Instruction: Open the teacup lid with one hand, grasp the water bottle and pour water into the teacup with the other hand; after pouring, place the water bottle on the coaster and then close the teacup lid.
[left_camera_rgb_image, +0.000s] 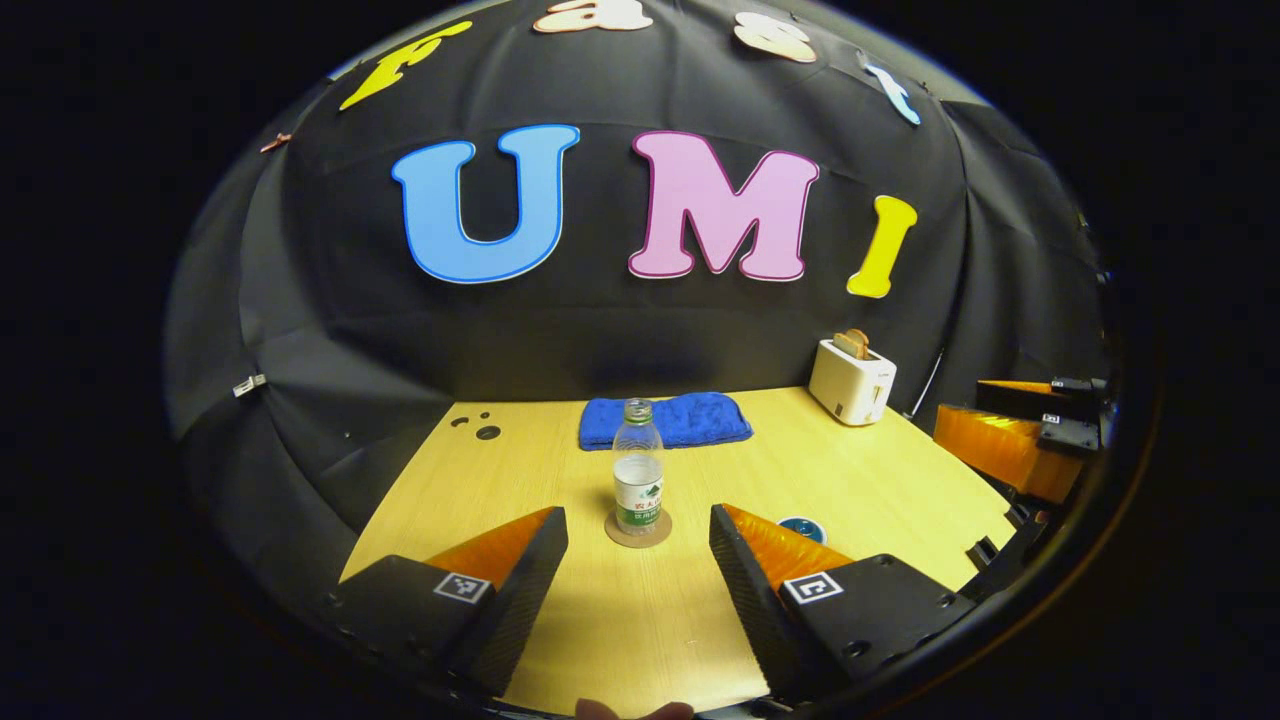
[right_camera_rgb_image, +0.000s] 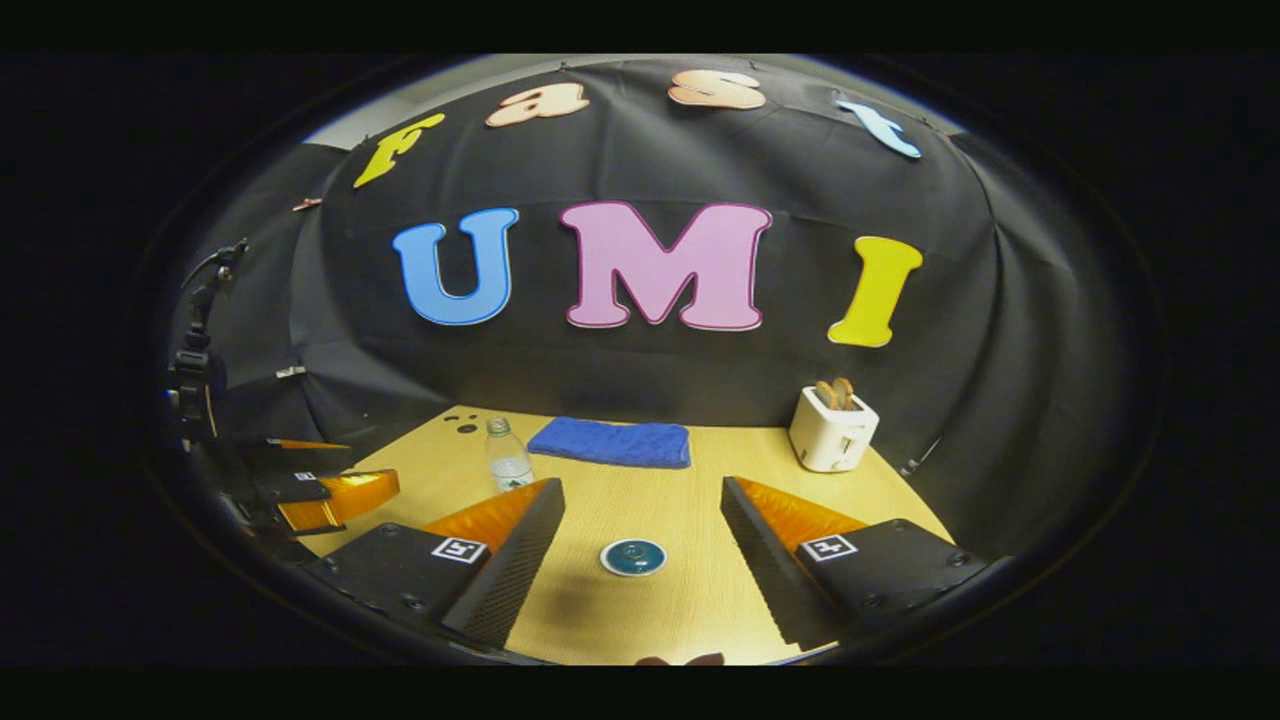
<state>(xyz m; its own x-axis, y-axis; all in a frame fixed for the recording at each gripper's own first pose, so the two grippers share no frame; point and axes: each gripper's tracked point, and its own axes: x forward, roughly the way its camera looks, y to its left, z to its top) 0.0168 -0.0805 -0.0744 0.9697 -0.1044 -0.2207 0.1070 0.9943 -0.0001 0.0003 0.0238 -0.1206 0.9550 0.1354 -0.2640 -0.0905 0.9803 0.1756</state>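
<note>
A clear water bottle (left_camera_rgb_image: 638, 465) with a green label stands upright on a round brown coaster (left_camera_rgb_image: 638, 531) at mid-table. My left gripper (left_camera_rgb_image: 638, 514) is open, held back from the bottle, which shows in the gap between its fingers. The teacup, a small round cup with a blue lid (right_camera_rgb_image: 633, 557), sits on the table just ahead of my open right gripper (right_camera_rgb_image: 640, 487), with nothing between its fingers. In the left gripper view the teacup (left_camera_rgb_image: 803, 527) peeks out behind the right finger. In the right gripper view the bottle (right_camera_rgb_image: 508, 460) stands far left, half hidden by a finger.
A folded blue towel (left_camera_rgb_image: 665, 420) lies at the back of the wooden table (left_camera_rgb_image: 880, 480). A white toaster (left_camera_rgb_image: 852, 380) with bread in it stands at the back right. Small dark holes (left_camera_rgb_image: 487, 432) mark the back left corner. Black cloth walls close in the table.
</note>
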